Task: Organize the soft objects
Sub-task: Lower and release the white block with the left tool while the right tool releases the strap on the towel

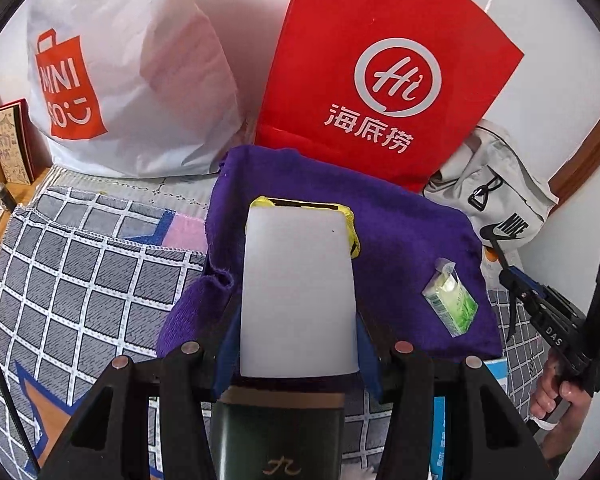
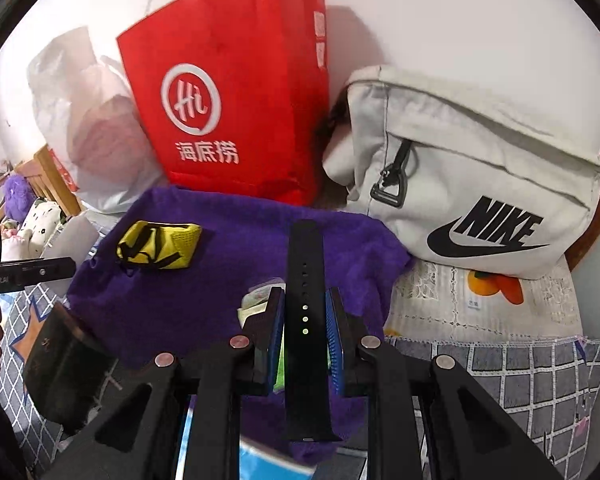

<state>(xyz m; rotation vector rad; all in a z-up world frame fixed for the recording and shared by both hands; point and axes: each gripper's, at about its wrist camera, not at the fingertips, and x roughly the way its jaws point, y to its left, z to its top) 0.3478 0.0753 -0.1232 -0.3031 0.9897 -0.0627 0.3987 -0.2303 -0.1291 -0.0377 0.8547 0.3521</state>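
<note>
The left gripper (image 1: 298, 344) has its jaws clamped on a white foam block (image 1: 298, 292), long axis running straight ahead. The right gripper (image 2: 305, 344) pinches a black strap (image 2: 306, 320) lengthwise. Directly beyond both jaws lies the purple towel (image 2: 220, 280), probably the drop spot; the yellow pouch (image 2: 158, 244) sits ahead-left of the right jaws.

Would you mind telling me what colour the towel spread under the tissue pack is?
The towel is deep purple, shown best in the right wrist view.
</note>
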